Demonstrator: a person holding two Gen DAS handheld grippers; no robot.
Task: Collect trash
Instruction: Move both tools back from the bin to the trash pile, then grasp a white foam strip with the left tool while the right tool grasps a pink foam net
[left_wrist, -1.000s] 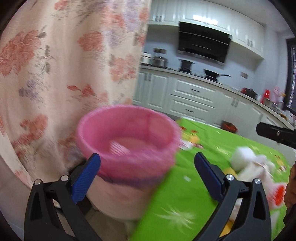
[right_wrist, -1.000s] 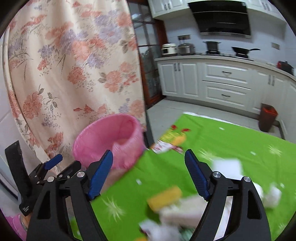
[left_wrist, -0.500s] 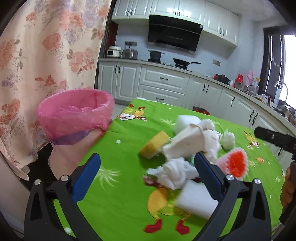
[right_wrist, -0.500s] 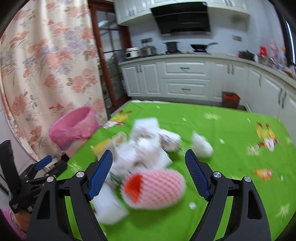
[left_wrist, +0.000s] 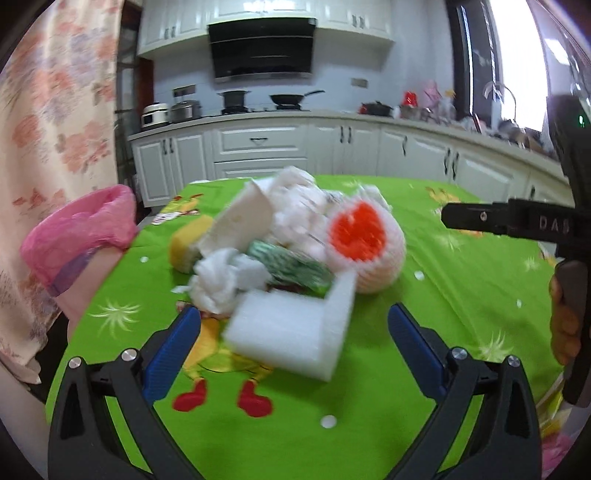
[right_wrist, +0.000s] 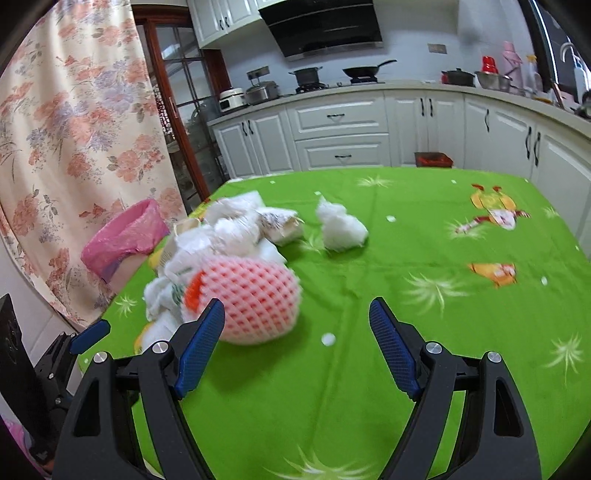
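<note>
A heap of trash lies on the green tablecloth (left_wrist: 461, 295): a white foam block (left_wrist: 291, 328), crumpled tissue (left_wrist: 225, 280), a green wrapper (left_wrist: 291, 269), a yellow sponge (left_wrist: 186, 240), and a pink foam fruit net (left_wrist: 364, 245), also in the right wrist view (right_wrist: 255, 302). A loose tissue wad (right_wrist: 341, 227) lies apart. A bin with a pink bag (left_wrist: 85, 236) stands at the table's left edge, also in the right wrist view (right_wrist: 123, 236). My left gripper (left_wrist: 293, 350) is open, just before the foam block. My right gripper (right_wrist: 295, 343) is open, right of the net.
A floral curtain (right_wrist: 74, 147) hangs left behind the bin. White kitchen cabinets (right_wrist: 340, 133) with pots line the back. The right gripper's body (left_wrist: 517, 221) and hand show at right in the left wrist view. The table's near edge lies below both grippers.
Both views have swung right from the pink bin to the trash heap, and the heap now sits closer. Both grippers stayed open.
</note>
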